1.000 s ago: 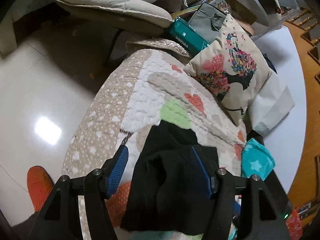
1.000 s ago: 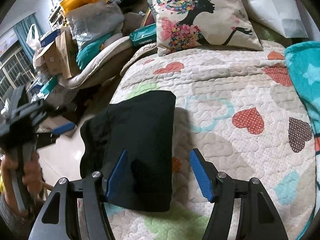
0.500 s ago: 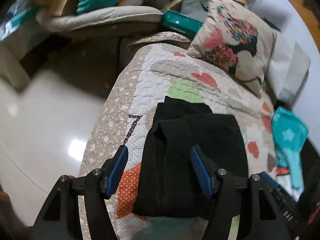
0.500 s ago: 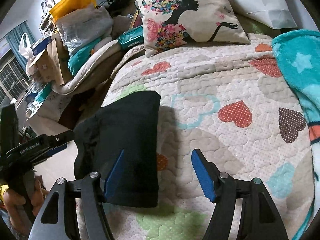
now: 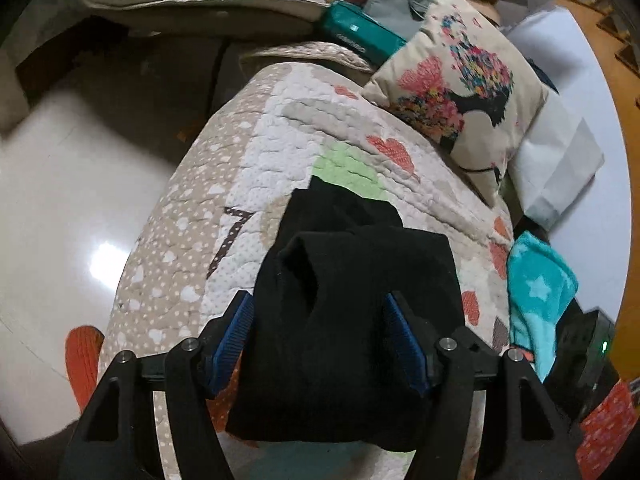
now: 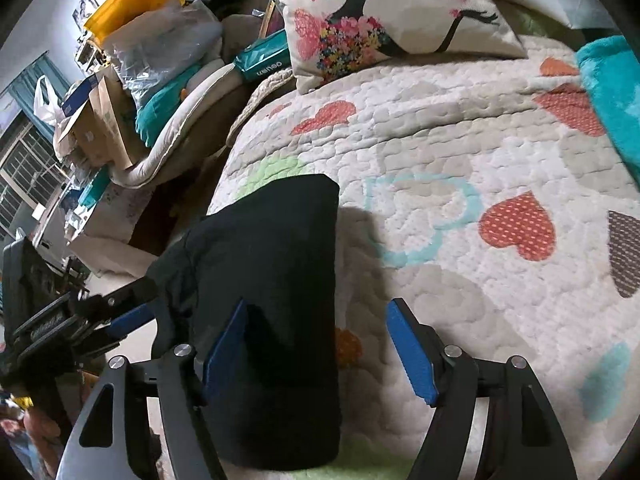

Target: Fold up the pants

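Note:
The black pants (image 5: 352, 304) lie folded in a thick bundle on the heart-patterned quilt (image 5: 280, 152), near the bed's left edge. My left gripper (image 5: 320, 332) is open, its blue pads on either side of the bundle's near end. In the right wrist view the pants (image 6: 276, 280) lie left of centre. My right gripper (image 6: 316, 344) is open, its left pad over the bundle's right edge, its right pad over bare quilt (image 6: 460, 140). The left gripper (image 6: 120, 320) shows at the bundle's left side in that view.
A floral pillow (image 5: 460, 92) and a white pillow (image 5: 560, 168) lie at the bed's head. A teal star blanket (image 5: 536, 296) lies to the right. A cluttered chair (image 6: 160, 100) with bags stands beside the bed. A shiny floor (image 5: 80, 200) lies left.
My left gripper has moved in closer over the pants, its pads now straddling the bundle. My right gripper has moved slightly forward and lower. The pants have not visibly shifted.

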Tool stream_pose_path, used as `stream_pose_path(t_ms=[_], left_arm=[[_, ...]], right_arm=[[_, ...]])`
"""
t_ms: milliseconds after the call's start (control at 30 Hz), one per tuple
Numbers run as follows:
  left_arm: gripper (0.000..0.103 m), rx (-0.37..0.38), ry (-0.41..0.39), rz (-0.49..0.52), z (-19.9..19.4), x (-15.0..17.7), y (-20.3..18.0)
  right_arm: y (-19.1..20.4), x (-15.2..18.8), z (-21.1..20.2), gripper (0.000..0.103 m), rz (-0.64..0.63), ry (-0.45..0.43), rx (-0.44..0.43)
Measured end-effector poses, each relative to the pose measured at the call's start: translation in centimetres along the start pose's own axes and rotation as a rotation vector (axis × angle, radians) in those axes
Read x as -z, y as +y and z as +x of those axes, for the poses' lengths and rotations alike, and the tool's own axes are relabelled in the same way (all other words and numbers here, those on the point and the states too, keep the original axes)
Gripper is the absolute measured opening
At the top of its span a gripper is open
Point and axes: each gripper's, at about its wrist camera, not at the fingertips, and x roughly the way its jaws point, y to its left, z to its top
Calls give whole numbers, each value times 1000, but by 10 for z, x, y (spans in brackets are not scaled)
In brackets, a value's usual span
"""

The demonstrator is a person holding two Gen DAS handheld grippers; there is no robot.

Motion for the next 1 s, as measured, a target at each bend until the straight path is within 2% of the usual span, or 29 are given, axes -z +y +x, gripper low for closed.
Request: stream_pose_path(t_ms=[167, 400, 533, 667, 700, 733, 767, 800, 867, 1000], left_arm=[[67, -51, 63, -21, 21, -4, 6], [79, 47, 160, -156, 45, -7, 31], [84, 55, 163, -136, 51, -10, 26], [85, 40, 157, -89, 52, -9, 18], [81, 43, 154, -78, 52, -9, 16], [65, 63, 154, -67, 50, -8, 13], [56, 76, 159, -62, 49, -8, 10], [50, 77, 156, -57, 48, -8, 9], [47, 64, 144, -38, 45, -8, 4], [45, 55, 122, -13, 39, -8, -3]], right_arm=[[-2, -8, 11, 78, 9, 28, -34], [-3, -21, 32, 78, 49, 71, -99], [-6, -28, 47, 78, 106, 101, -164], [-12, -30, 66, 78, 201, 154, -246], [-13, -30, 69, 78, 218, 155, -257], [-13, -30, 70, 78, 229, 155, -264], [-11, -30, 70, 73, 228, 155, -267], [-10, -30, 70, 70, 223, 158, -269], [-3, -32, 66, 62, 195, 158, -261], [8, -35, 58, 54, 148, 149, -237]])
